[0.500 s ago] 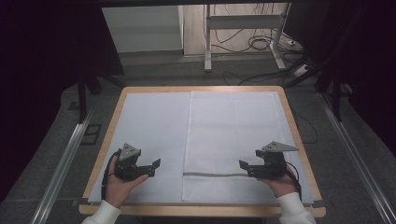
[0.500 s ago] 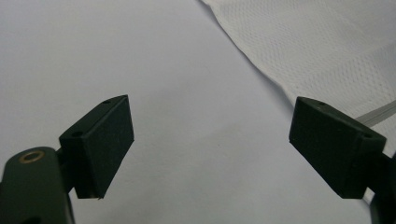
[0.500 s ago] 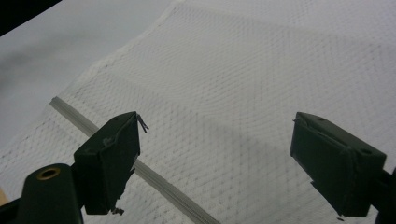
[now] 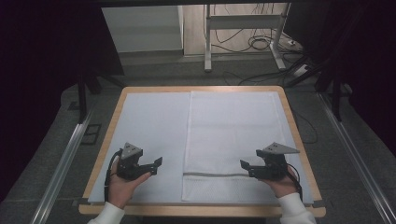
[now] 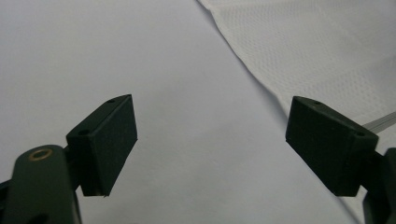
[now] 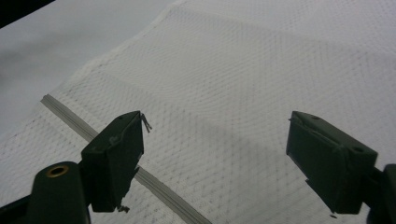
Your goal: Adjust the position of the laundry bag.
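Little has moved since the earlier frame: both hands sit at the same spots near the front edge of the bench (image 4: 105,140), and the mesh bag (image 4: 233,135) lies as it did.

Seen from the high view, the left tongs (image 4: 158,164) are held over the pale sheet (image 4: 149,126) that covers the bench, just beside the bag's left edge and not touching it. In the left gripper view the left tongs (image 5: 210,144) stand wide open with nothing between the two black pads, only bare sheet below them; the bag's edge (image 5: 327,56) runs off to the upper right, and the end of its zip shows close by the right pad.

The right tongs (image 4: 243,166) are held over the near right part of the bag, pointing toward the left hand. In the right gripper view the right tongs (image 6: 215,154) are also wide open and grip nothing. Below them lies the white mesh, and the grey zip (image 6: 154,184) passes under the left pad. Whether that pad rests on the cloth cannot be told.

The bag is a white, fine-meshed rectangle, spread flat on the right half of the bench, its long side running away from the person. A grey zip (image 4: 215,175) crosses it near the front end, parallel to the bench's front edge. Faint fold lines show across its middle.
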A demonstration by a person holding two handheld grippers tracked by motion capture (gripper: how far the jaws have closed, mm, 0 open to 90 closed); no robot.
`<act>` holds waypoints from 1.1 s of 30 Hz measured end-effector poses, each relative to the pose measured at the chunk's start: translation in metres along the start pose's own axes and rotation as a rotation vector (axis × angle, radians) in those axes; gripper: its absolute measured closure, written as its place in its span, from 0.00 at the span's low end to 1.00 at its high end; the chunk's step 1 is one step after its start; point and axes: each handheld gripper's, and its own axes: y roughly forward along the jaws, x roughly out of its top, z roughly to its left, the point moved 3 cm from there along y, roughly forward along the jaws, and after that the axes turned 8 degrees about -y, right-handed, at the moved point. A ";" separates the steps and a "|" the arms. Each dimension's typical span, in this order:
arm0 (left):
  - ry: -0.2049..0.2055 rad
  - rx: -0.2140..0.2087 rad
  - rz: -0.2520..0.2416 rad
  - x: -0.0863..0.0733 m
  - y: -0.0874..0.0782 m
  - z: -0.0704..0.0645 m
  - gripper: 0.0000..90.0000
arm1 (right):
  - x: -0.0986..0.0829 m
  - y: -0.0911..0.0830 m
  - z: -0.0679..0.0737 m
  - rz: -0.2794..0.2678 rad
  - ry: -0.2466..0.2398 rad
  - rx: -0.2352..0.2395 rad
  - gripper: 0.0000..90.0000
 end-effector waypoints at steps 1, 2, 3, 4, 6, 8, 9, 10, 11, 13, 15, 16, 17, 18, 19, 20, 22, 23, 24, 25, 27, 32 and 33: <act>-0.009 -0.004 0.007 -0.002 0.000 -0.001 0.18 | 0.000 0.000 0.001 0.001 -0.005 0.002 0.21; -0.016 -0.008 0.012 -0.004 0.000 -0.002 0.18 | 0.000 0.001 0.001 -0.002 -0.011 0.004 0.21; -0.014 -0.007 0.013 -0.004 0.000 -0.004 0.18 | -0.001 0.001 0.002 -0.001 -0.014 0.007 0.21; -0.005 -0.003 0.014 -0.004 0.000 -0.005 0.18 | -0.001 0.002 0.002 0.003 -0.020 0.009 0.21; 0.007 0.006 0.010 -0.002 -0.001 -0.006 0.18 | -0.001 0.003 0.004 0.014 -0.031 0.009 0.21; 0.009 0.002 0.003 0.000 -0.004 -0.008 0.18 | -0.002 0.003 0.005 0.011 -0.036 0.012 0.21; 0.014 0.001 0.001 0.000 -0.006 -0.008 0.18 | -0.001 0.003 0.007 0.011 -0.039 0.018 0.21; 0.016 0.000 0.001 0.000 -0.007 -0.008 0.18 | 0.000 0.002 0.008 0.008 -0.042 0.016 0.21; 0.017 0.001 0.002 0.000 -0.008 -0.008 0.18 | 0.001 0.002 0.008 0.005 -0.045 0.012 0.21; 0.012 -0.012 0.006 0.001 -0.008 -0.006 0.18 | 0.001 0.001 0.008 -0.003 -0.048 0.008 0.21; 0.011 -0.025 0.016 0.002 -0.006 -0.004 0.19 | 0.001 0.000 0.007 -0.014 -0.048 0.003 0.21; 0.015 -0.032 0.021 0.002 -0.005 -0.002 0.19 | 0.001 0.000 0.007 -0.014 -0.047 0.002 0.21; 0.017 -0.035 0.028 0.002 -0.004 -0.002 0.19 | 0.001 0.001 0.006 -0.013 -0.037 0.002 0.20; 0.018 -0.037 0.031 0.002 -0.003 -0.001 0.19 | 0.001 0.001 0.006 -0.013 -0.037 0.002 0.20; 0.016 -0.035 0.034 0.002 -0.002 -0.001 0.19 | 0.001 0.001 0.005 -0.015 -0.036 0.003 0.20; 0.012 -0.038 0.038 0.002 -0.002 0.000 0.19 | 0.001 0.002 0.005 -0.012 -0.038 -0.001 0.20; 0.001 -0.041 0.043 0.003 -0.001 0.000 0.19 | 0.000 0.002 0.005 -0.013 -0.038 0.000 0.20; 0.000 -0.041 0.045 0.003 0.000 0.000 0.19 | 0.000 0.002 0.005 -0.015 -0.038 0.003 0.20; -0.001 -0.039 0.049 0.003 0.000 -0.001 0.19 | 0.000 0.001 0.006 -0.022 -0.026 0.013 0.20; -0.003 -0.035 0.053 0.004 0.001 -0.002 0.19 | 0.000 0.000 0.006 -0.025 -0.019 0.013 0.20; -0.011 -0.025 0.063 0.005 0.002 -0.003 0.19 | 0.001 -0.003 0.005 -0.032 -0.013 0.008 0.20; -0.011 -0.040 0.074 0.010 0.008 -0.009 0.19 | 0.003 -0.005 0.003 -0.044 -0.015 -0.004 0.19; -0.011 -0.042 0.076 0.010 0.010 -0.010 0.20 | 0.003 -0.005 0.003 -0.045 -0.016 -0.005 0.19</act>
